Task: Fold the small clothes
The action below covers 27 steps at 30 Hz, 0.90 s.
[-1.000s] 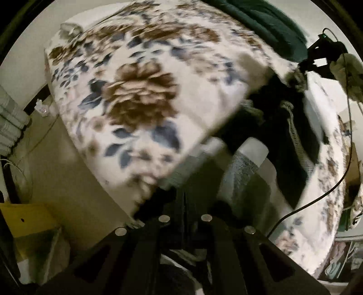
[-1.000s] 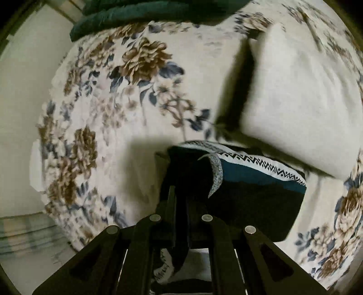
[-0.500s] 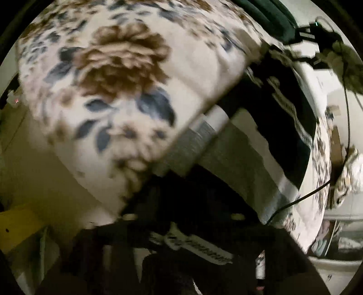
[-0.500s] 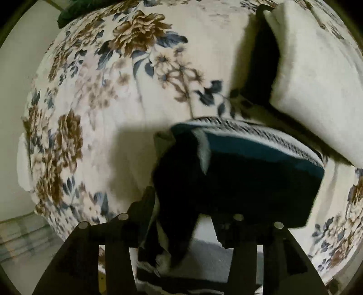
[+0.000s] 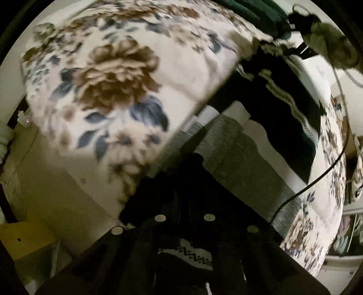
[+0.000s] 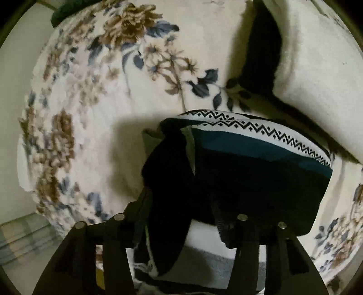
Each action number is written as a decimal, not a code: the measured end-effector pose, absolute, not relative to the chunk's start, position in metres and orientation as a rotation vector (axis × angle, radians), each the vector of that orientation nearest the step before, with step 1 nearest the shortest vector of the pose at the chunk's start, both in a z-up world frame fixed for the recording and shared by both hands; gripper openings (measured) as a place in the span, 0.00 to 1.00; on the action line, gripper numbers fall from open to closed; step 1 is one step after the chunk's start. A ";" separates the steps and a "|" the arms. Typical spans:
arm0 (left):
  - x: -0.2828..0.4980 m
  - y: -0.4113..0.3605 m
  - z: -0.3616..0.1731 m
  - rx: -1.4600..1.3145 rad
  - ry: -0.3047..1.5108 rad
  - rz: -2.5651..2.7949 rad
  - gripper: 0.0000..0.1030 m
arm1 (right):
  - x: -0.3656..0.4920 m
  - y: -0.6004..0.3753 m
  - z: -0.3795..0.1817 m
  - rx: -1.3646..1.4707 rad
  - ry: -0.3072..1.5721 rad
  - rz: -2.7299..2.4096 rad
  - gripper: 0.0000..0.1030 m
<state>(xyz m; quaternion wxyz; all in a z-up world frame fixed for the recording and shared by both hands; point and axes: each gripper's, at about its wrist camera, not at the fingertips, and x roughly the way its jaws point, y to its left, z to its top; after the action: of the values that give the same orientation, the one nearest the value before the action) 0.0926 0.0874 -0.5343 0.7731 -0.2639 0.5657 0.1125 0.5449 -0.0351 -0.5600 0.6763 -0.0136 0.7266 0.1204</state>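
Note:
A small dark garment with black, teal, grey and white bands and zigzag trim (image 6: 261, 168) lies partly folded on a floral bedspread (image 6: 95, 95). My right gripper (image 6: 181, 208) stands open, its fingers (image 6: 224, 217) apart, with a black flap of the garment hanging loose between them. In the left wrist view the garment (image 5: 245, 158) stretches away to the right over the bedspread (image 5: 118, 79). My left gripper (image 5: 185, 197) is shut on a black fold of it, and a zigzag-trimmed piece (image 5: 188, 256) lies over the gripper body.
A white pillow (image 6: 317, 74) lies right behind the garment. A dark green blanket (image 5: 254, 13) lies at the bed's far end. A black cable (image 5: 317, 179) crosses the bed on the right. The bed edge drops to the floor (image 5: 52, 192) with a yellow box (image 5: 25, 240).
My right gripper has opened and let go of the garment's black flap. My left gripper has stayed shut on the cloth and drawn it nearer, so cloth now covers its fingers.

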 end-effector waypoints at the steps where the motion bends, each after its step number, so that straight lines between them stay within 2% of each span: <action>1: 0.088 0.094 -0.529 -0.582 1.215 0.263 0.02 | 0.545 -0.032 -0.559 -0.049 1.622 0.261 0.00; 6: 0.075 0.117 -0.522 -0.629 1.186 0.295 0.02 | 0.550 -0.017 -0.527 -0.080 1.453 0.249 0.00; 9: 0.075 0.122 -0.533 -0.618 1.196 0.295 0.02 | 0.562 -0.006 -0.523 -0.075 1.469 0.262 0.00; 12: 0.078 0.125 -0.541 -0.632 1.203 0.290 0.02 | 0.564 0.010 -0.536 -0.123 1.598 0.297 0.00; 13: 0.079 0.126 -0.541 -0.632 1.202 0.289 0.02 | 0.563 0.013 -0.542 -0.134 1.639 0.313 0.08; 14: 0.078 0.126 -0.541 -0.633 1.202 0.287 0.02 | 0.560 0.016 -0.547 -0.150 1.661 0.324 0.30; 16: 0.078 0.126 -0.543 -0.638 1.204 0.283 0.02 | 0.554 0.018 -0.556 -0.214 1.657 0.302 0.56; 19: 0.079 0.128 -0.545 -0.648 1.208 0.280 0.02 | 0.550 0.019 -0.579 -0.290 1.693 0.252 0.56; 20: 0.079 0.128 -0.546 -0.647 1.209 0.279 0.02 | 0.550 0.019 -0.586 -0.314 1.694 0.230 0.46; 22: 0.079 0.129 -0.545 -0.649 1.209 0.279 0.02 | 0.552 0.014 -0.583 -0.312 1.626 0.163 0.14; 27: 0.079 0.132 -0.546 -0.675 1.205 0.275 0.02 | 0.565 0.008 -0.554 -0.210 1.504 0.107 0.12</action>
<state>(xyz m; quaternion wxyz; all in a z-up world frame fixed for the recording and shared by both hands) 0.0786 0.1319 -0.5465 0.7622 -0.3103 0.5539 0.1262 0.5649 0.0079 -0.5539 0.7239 -0.0950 0.6816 0.0487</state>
